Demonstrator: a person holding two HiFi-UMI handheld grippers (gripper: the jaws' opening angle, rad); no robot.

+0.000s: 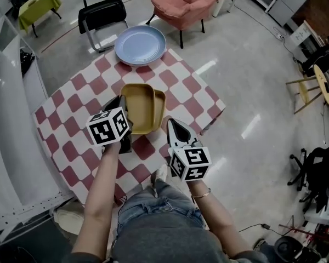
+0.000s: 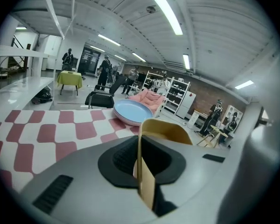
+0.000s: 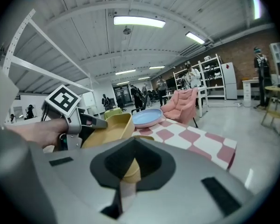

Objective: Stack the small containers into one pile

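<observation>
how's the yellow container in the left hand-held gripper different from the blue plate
The yellow container is squarish and deep-walled; the blue plate is round and shallow. The left hand-held gripper clamps the container's wall; the plate lies untouched at the far edge of the table. Both look empty.

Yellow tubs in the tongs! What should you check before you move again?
1. left tongs shut on the top tub wall: ok.
2. right tongs pinching the bottom tub rim: ok.
3. Top tub lined up over bottom tub: not ok, the bottom one pokes out on the right.
4. Top tub sitting flat inside: cannot tell.
5. blue plate out of the way: ok, apart at the far edge of the table.
</observation>
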